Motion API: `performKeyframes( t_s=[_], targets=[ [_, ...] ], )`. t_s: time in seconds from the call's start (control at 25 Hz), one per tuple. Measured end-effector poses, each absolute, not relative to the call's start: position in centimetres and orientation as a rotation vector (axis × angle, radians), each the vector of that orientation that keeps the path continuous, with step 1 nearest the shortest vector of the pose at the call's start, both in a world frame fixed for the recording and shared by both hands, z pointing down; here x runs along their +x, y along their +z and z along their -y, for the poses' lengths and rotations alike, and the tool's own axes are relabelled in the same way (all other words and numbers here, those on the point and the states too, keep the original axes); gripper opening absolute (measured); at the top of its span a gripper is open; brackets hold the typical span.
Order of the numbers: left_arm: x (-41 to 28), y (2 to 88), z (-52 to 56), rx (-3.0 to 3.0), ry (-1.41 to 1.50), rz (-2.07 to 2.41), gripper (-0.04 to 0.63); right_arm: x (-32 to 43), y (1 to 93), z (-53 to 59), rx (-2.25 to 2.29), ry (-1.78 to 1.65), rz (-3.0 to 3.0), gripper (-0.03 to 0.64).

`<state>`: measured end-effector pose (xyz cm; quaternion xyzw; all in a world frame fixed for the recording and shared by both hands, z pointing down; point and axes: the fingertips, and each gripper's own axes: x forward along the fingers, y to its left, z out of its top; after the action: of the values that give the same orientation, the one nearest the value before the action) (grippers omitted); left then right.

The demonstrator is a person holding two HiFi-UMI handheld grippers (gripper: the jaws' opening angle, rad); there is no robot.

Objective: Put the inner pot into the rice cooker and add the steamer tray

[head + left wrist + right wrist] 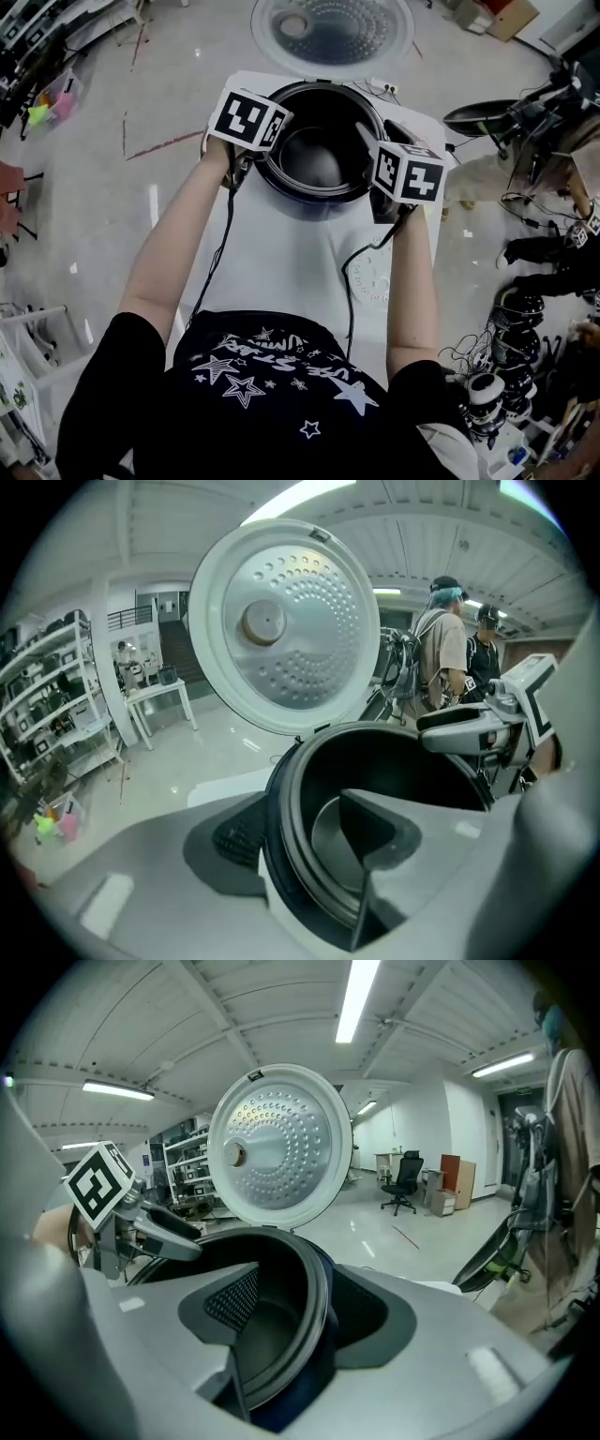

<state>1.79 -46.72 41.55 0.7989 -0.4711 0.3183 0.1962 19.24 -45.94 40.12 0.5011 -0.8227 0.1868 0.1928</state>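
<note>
Over on the left side of the rice cooker (319, 208), the left gripper (257, 161) has bitten onto the rim of the inner pot (314, 155). In the left gripper view the left gripper (300, 847) has its jaws narrowed onto that rim. The textured pad presses the outside and the other jaw reaches down inside the dark bowl (403, 761).

Middle now: the inner pot sits in the rice cooker's opening, its rim level with the top of the dark body. Whether it is fully seated cannot be told. The lid (333, 28) stands wide open on the far side of the rice cooker, its dimpled metal plate facing both gripper cameras (281, 630) (277, 1143). The rice cooker stands on a white table (281, 267).

To the right side of the rice cooker, the right gripper (373, 150) mirrors its partner. The right gripper view shows the right gripper (300, 1326) with its jaws drawn in on the opposite rim of the inner pot (272, 1335), mesh pad inside, other jaw outside, with the rice cooker's blue wall just under the rim.

Nearer the person than the rice cooker and to its right, a pale round steamer tray (372, 275) with small holes lies flat on the table, apart from both grippers.
</note>
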Motion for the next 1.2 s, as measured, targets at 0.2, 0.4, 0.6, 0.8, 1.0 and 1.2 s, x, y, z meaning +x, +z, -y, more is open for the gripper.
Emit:
performKeyframes(
  t_s=[0.2, 0.4, 0.6, 0.8, 1.0, 1.2],
  targets=[
    [0.9, 39.3, 45.4, 2.313, 0.795, 1.305, 0.252, 19.2, 37.9, 43.8, 1.504, 0.499, 2.299, 0.289],
    [0.4, 37.1, 41.9, 2.408, 0.675, 1.246, 0.25, 18.5, 35.7, 40.1, 1.591, 0.462, 2.285, 0.302],
    [-1.2, 36.1, 38.2, 2.478, 0.619, 1.201, 0.22, 17.1, 34.5, 36.4, 1.701, 0.444, 2.241, 0.33],
    [-2.9, 36.6, 34.4, 2.526, 0.627, 1.099, 0.161, 15.3, 34.7, 31.9, 1.788, 0.473, 2.174, 0.356],
    [-3.6, 38.9, 30.3, 2.541, 0.65, 0.943, 0.117, 14.1, 36.0, 27.3, 1.856, 0.516, 2.087, 0.365],
    [-2.7, 42.2, 26.2, 2.53, 0.696, 0.762, 0.095, 14.3, 38.2, 22.7, 1.935, 0.586, 1.979, 0.368]
  ],
)
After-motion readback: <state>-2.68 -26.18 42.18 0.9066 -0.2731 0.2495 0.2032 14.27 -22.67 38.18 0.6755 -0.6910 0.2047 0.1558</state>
